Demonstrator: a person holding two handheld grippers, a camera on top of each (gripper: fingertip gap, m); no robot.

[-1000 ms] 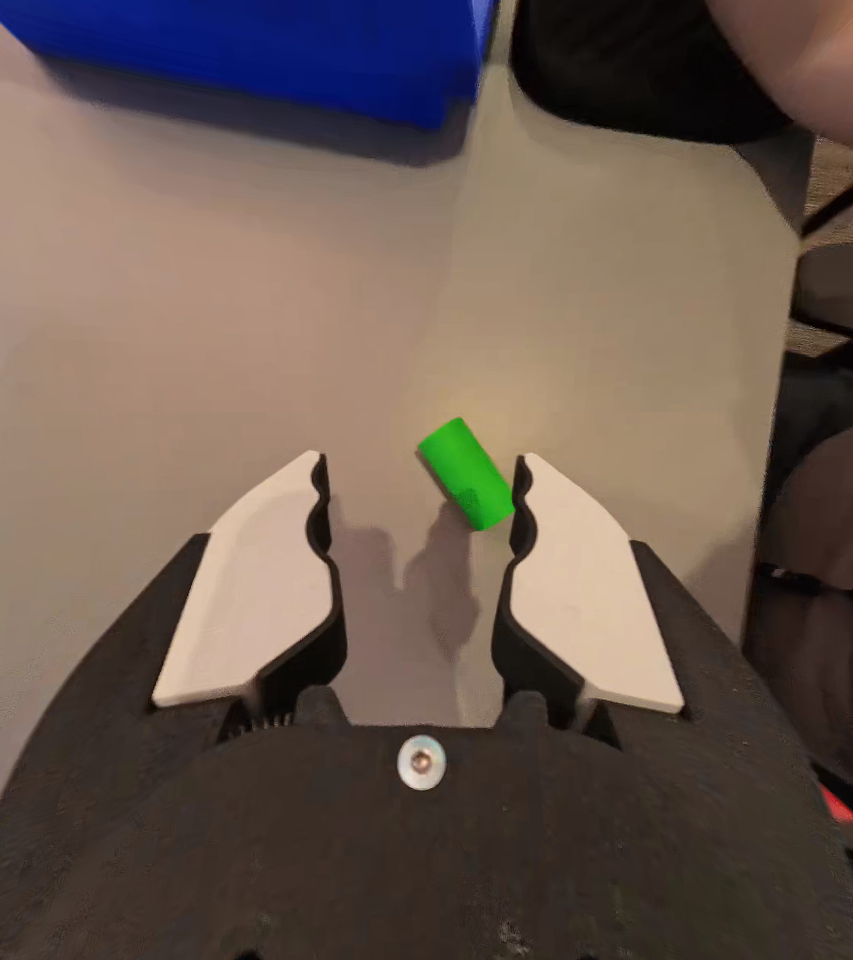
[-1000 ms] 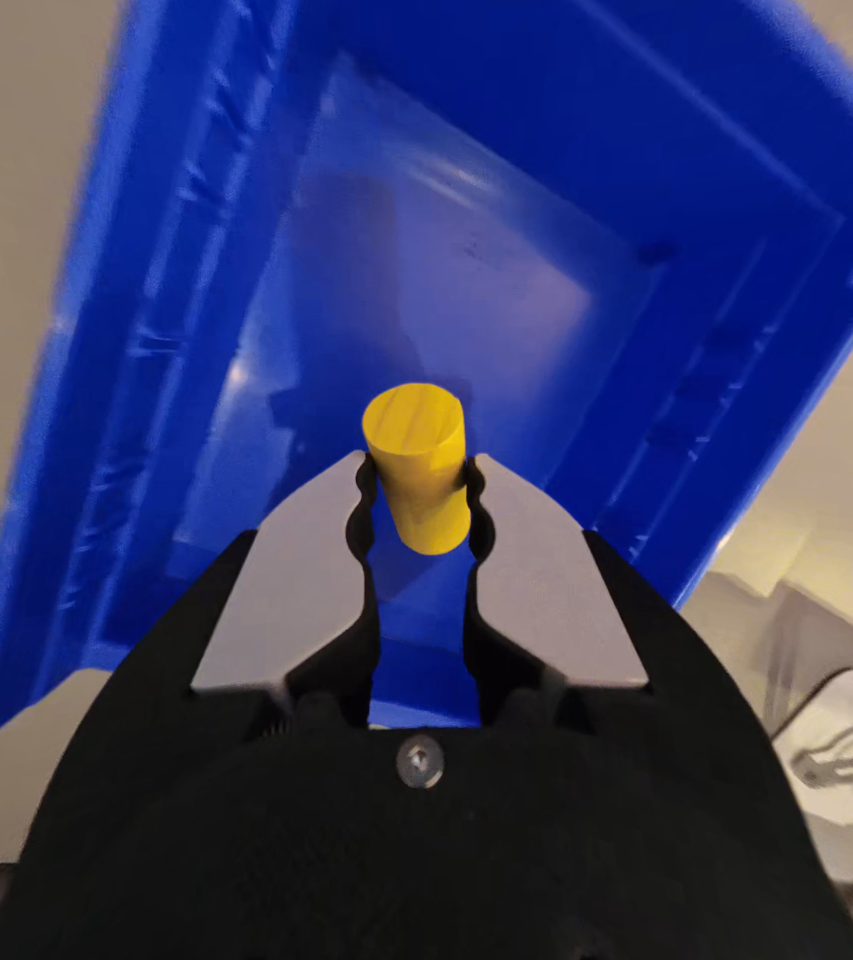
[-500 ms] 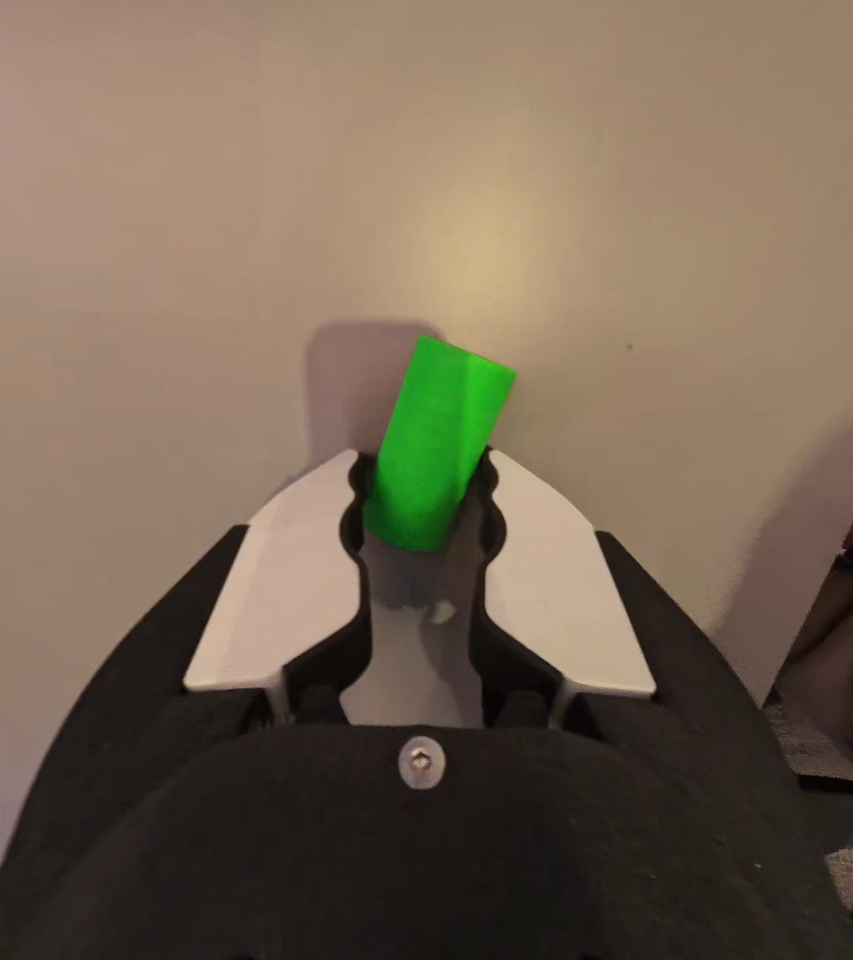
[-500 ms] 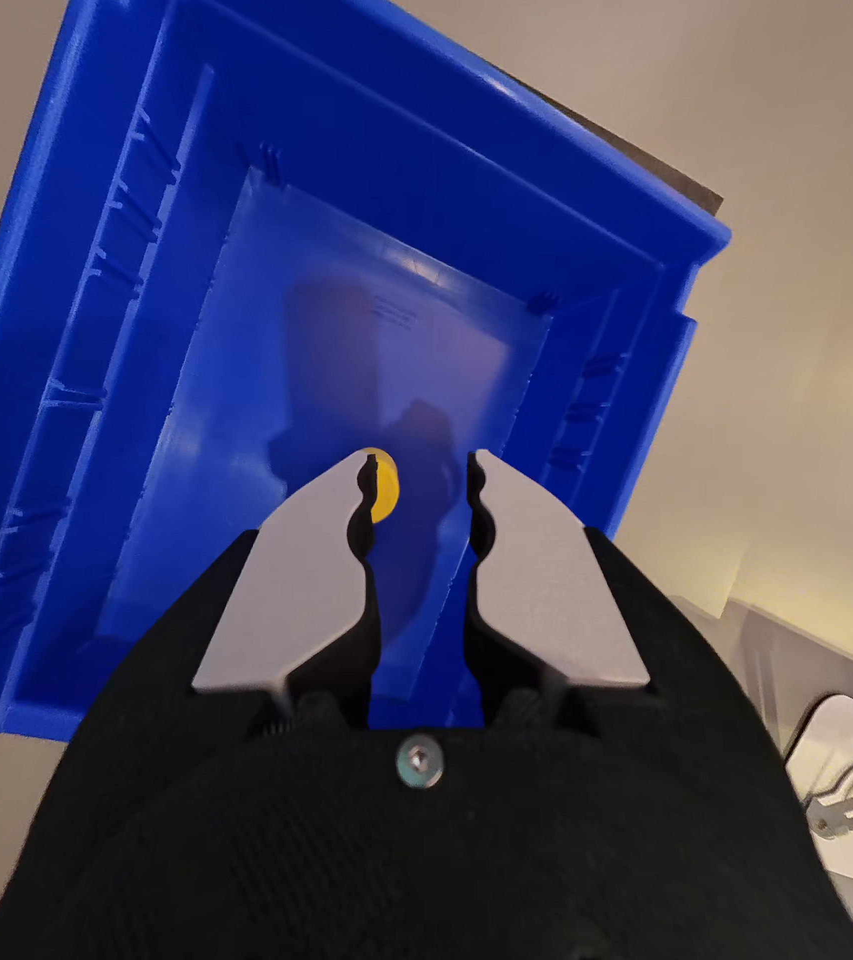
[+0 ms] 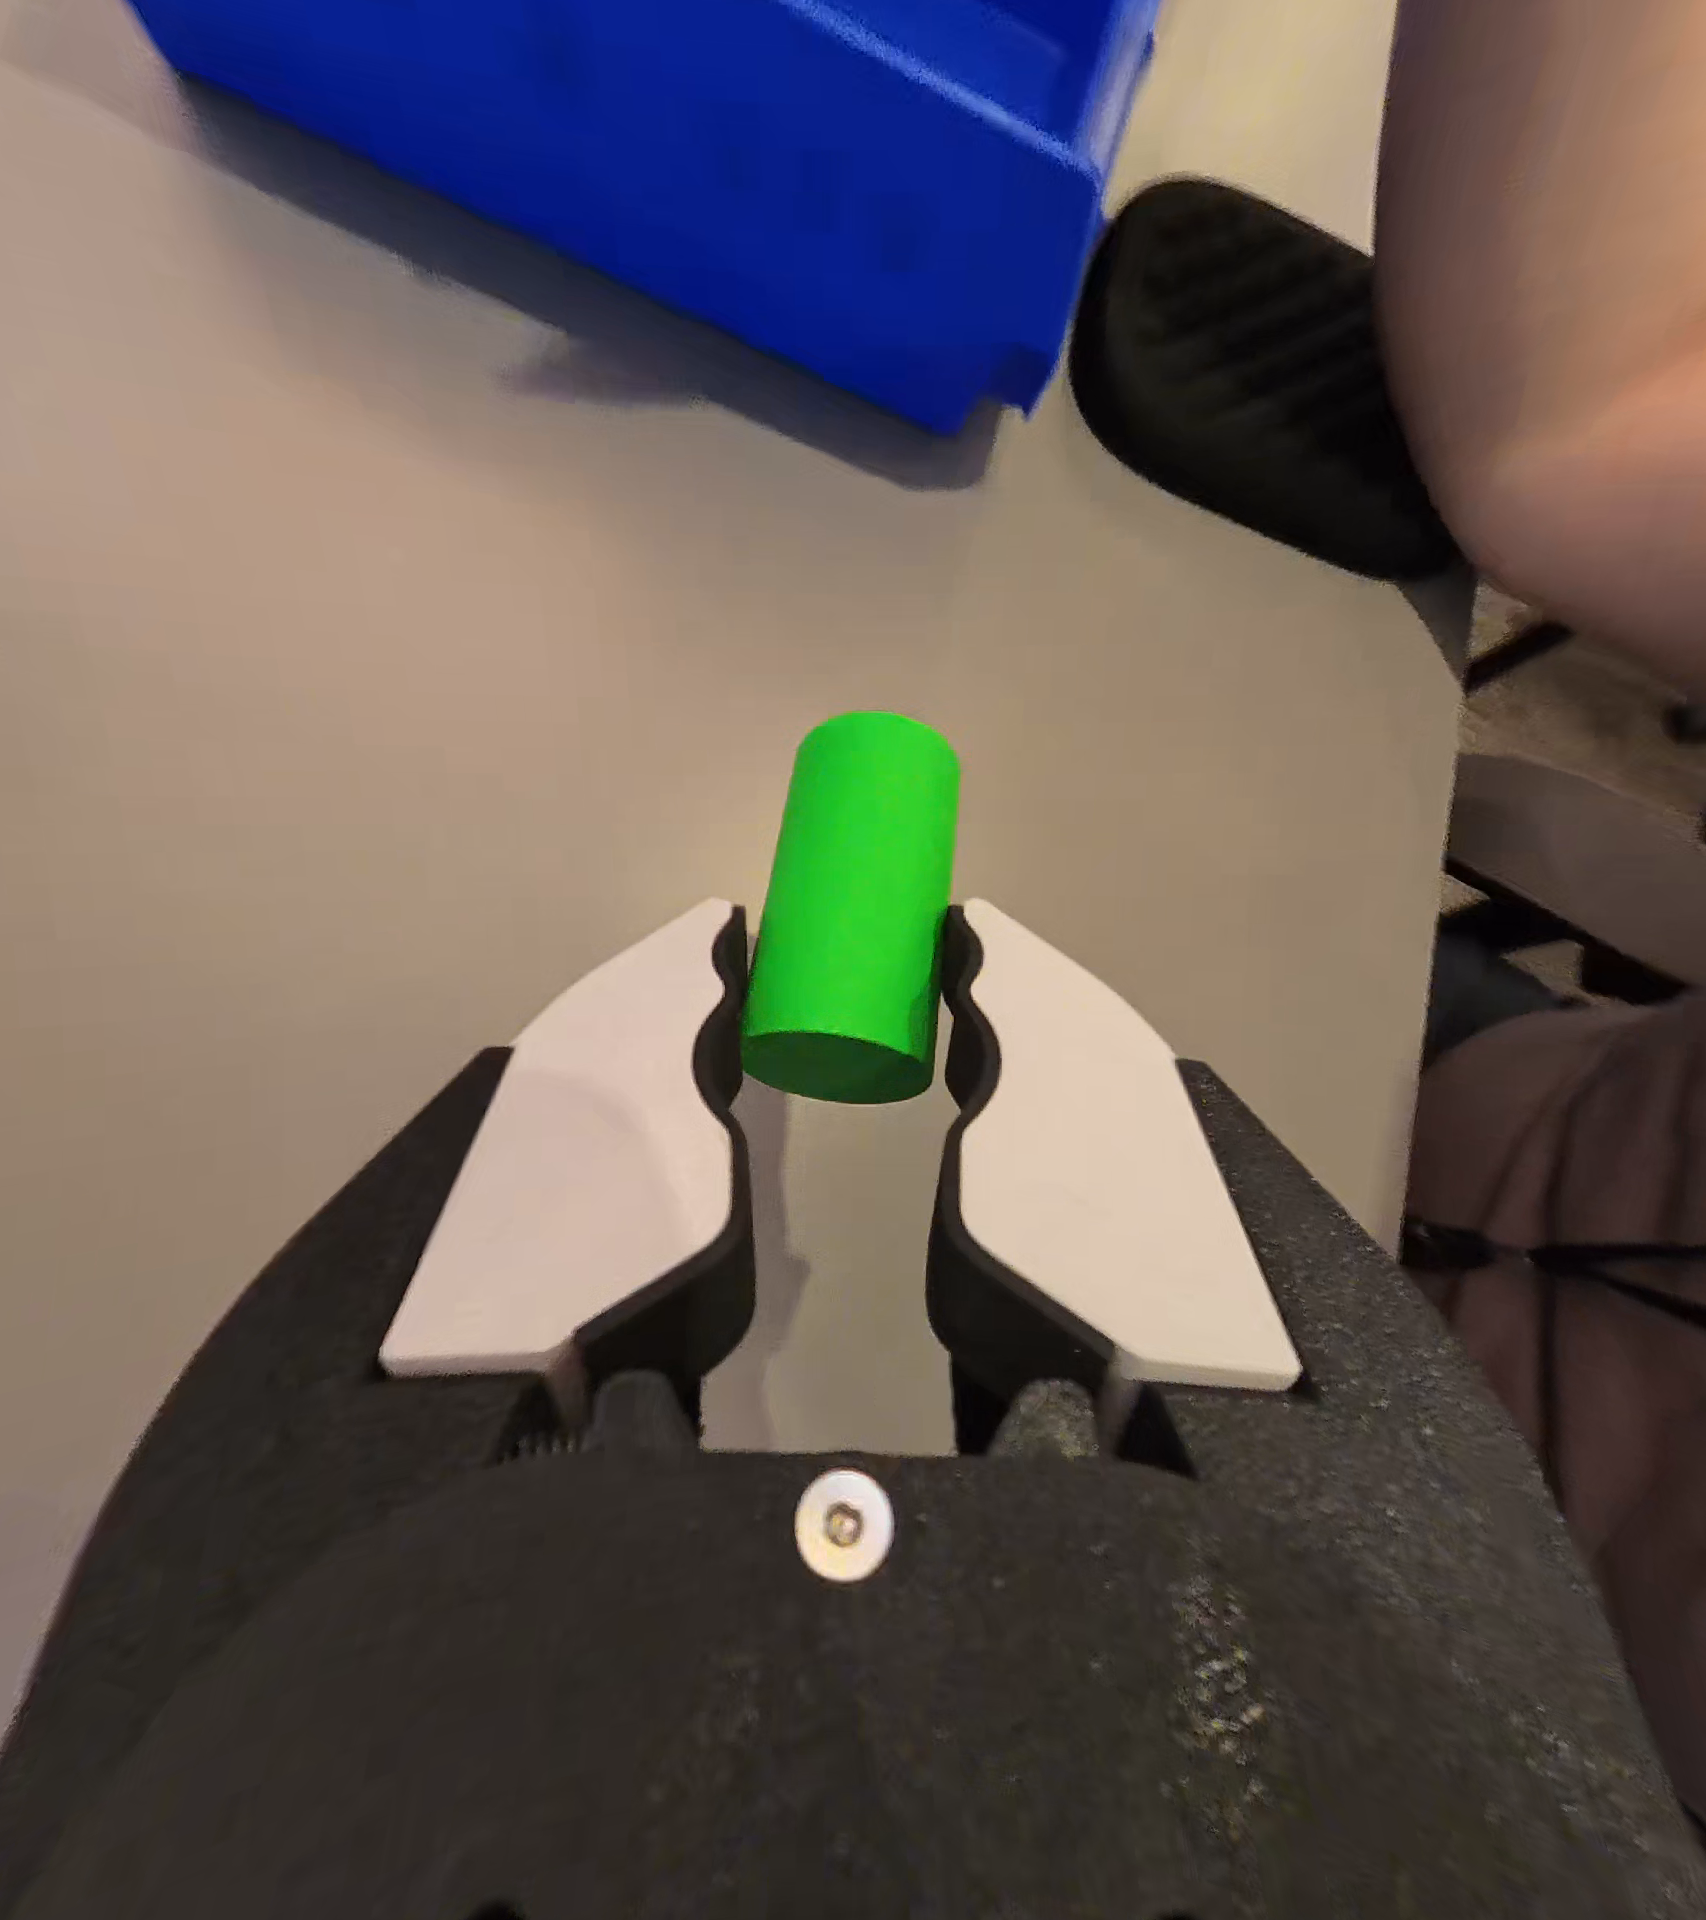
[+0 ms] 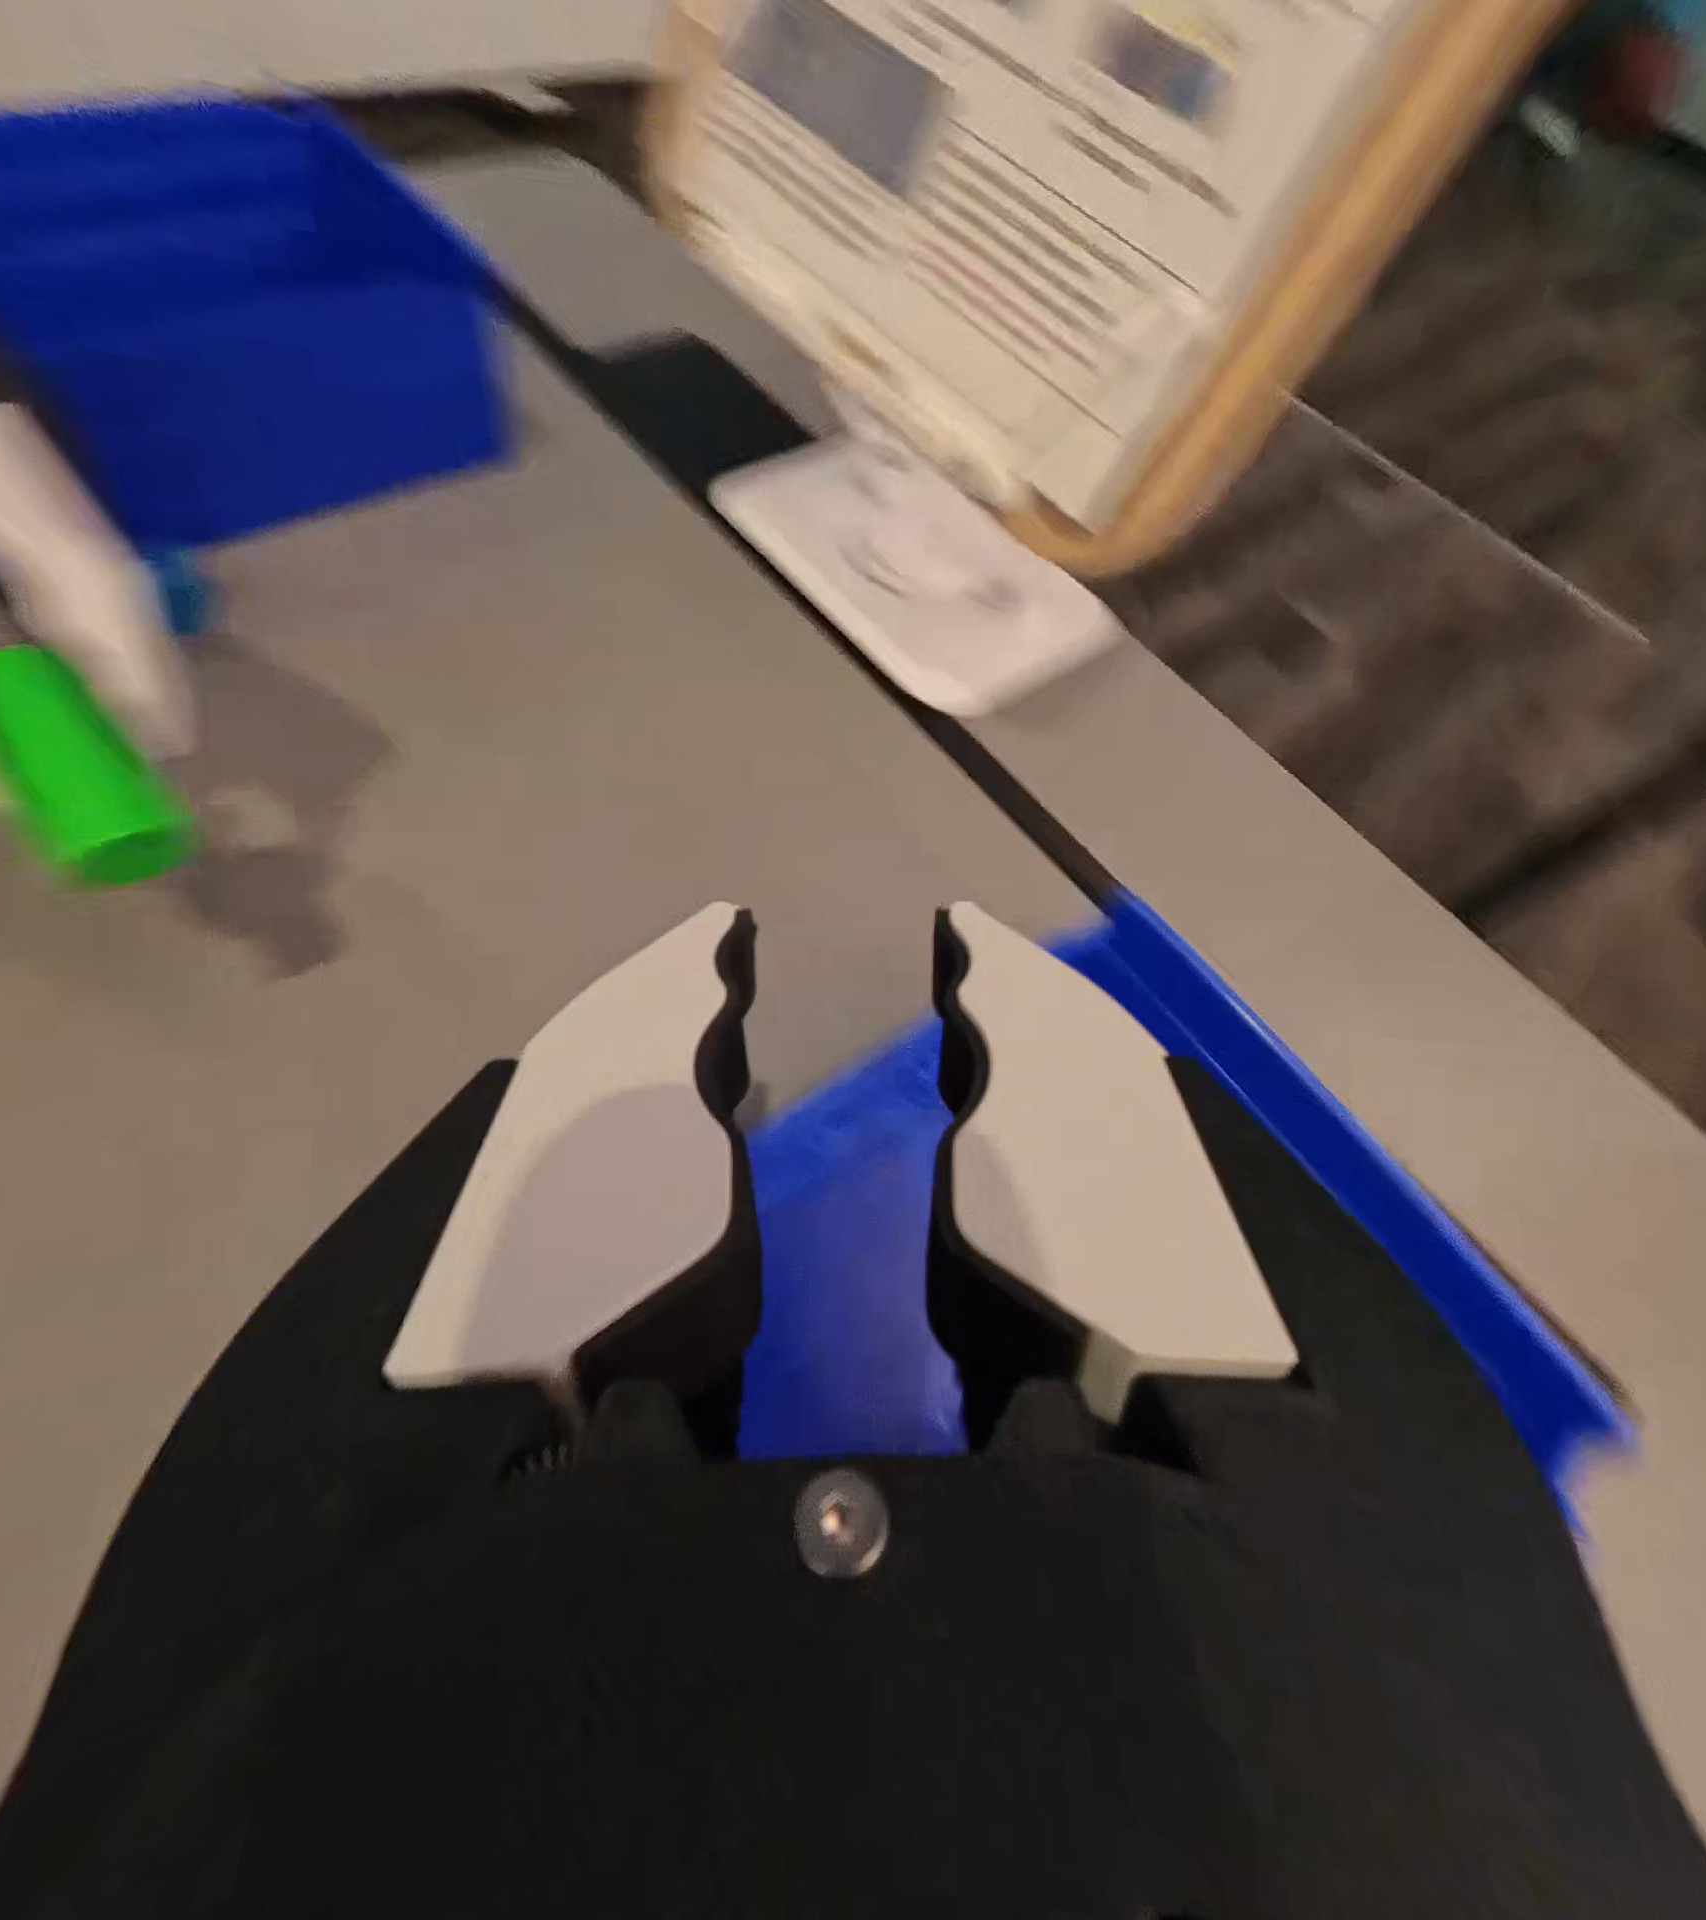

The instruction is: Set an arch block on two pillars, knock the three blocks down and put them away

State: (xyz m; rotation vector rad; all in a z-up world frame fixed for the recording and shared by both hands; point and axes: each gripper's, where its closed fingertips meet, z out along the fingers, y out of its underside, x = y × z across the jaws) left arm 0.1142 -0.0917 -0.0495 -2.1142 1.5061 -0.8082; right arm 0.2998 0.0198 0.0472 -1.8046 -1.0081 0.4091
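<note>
Left gripper (image 5: pixel 844 961) pinches the green pillar (image 5: pixel 854 909) at its near end, lifted off the worktop (image 5: pixel 257 727), far end toward the bin (image 5: pixel 683 177) (contents hidden). Pillar: plain, bright green cylinder. Right gripper (image 6: pixel 844 961) spread, empty, above a blue bin (image 6: pixel 1348 1174).

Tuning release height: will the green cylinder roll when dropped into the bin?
Probably. The green cylinder is round and smooth, so landing sideways it would roll. It looks rigid: the left tool pinches it without denting. Likely light, though that's a guess.
</note>
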